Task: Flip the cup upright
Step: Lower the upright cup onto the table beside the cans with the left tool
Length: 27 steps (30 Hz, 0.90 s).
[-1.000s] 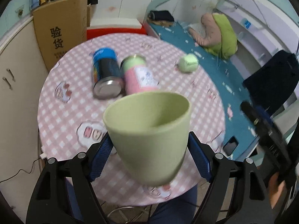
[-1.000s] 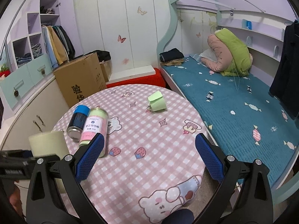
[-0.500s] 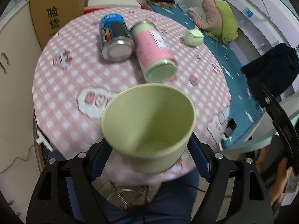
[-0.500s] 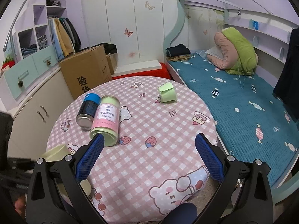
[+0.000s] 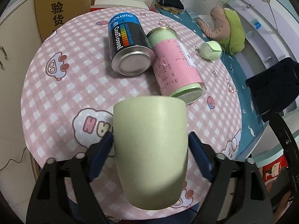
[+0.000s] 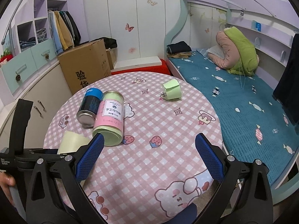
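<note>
My left gripper [image 5: 150,149] is shut on a pale green cup [image 5: 151,149], its blue pads pressed on both sides. The cup is held over the near edge of the round pink checked table [image 5: 56,85], its mouth turned away from the camera. The right wrist view shows part of the same cup [image 6: 72,143] at the table's left near edge, behind my left gripper's body. My right gripper [image 6: 149,156] is open and empty above the table's near side. A second small green cup [image 6: 172,89] lies on its side at the far right of the table.
A black and blue can [image 5: 129,46] and a pink-labelled green canister [image 5: 175,63] lie on their sides mid-table. A cardboard box [image 6: 86,65] stands behind the table on the left. A bed [image 6: 233,97] runs along the right.
My left gripper has rotated the cup: its open mouth faced the camera before and now its side shows. The gripper also came lower and closer to the table. The right gripper barely moved.
</note>
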Tool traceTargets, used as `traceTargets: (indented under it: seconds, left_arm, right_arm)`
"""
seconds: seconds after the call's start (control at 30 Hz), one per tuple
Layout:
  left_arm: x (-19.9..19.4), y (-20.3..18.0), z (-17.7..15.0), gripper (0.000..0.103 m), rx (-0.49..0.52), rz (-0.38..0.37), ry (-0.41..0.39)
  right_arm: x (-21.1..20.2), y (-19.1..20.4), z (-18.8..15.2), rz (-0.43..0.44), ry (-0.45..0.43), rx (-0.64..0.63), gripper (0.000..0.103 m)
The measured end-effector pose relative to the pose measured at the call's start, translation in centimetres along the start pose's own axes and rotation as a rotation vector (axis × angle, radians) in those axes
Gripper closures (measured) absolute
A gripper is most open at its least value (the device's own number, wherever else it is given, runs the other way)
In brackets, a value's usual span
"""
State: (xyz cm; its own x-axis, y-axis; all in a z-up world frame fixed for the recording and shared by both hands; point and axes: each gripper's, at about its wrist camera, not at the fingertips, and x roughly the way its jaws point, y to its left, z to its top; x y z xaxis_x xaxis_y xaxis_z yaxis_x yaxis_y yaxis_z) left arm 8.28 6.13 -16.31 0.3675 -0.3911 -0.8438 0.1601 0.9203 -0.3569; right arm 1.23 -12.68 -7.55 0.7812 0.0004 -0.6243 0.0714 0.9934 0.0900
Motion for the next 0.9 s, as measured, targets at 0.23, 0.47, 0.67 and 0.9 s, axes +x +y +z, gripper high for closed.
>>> traceTargets:
  seconds: [0.23, 0.47, 0.67, 0.9]
  left_arm:
    - [-3.4, 1.5, -0.9, 0.010, -0.010, -0.094, -0.069]
    - [-7.4, 4.5, -1.7, 0.009, -0.001, 0.089, -0.204]
    - [-7.7, 7.7, -0.9, 0.009, -0.005, 0.170, -0.214]
    - [-6.6, 9.6, -0.3, 0.009, -0.017, 0.189, -0.202]
  right_arm:
    - [0.3, 2.8, 0.2, 0.060, 0.033, -0.007, 0.005]
    - [2.7, 8.0, -0.8, 0.155, 0.129, -0.026, 0.005]
    - [6.0, 10.3, -1.7, 0.220, 0.245, 0.021, 0.005]
    - [9.3, 11.7, -2.4, 0.259, 0.341, 0.062, 0.005]
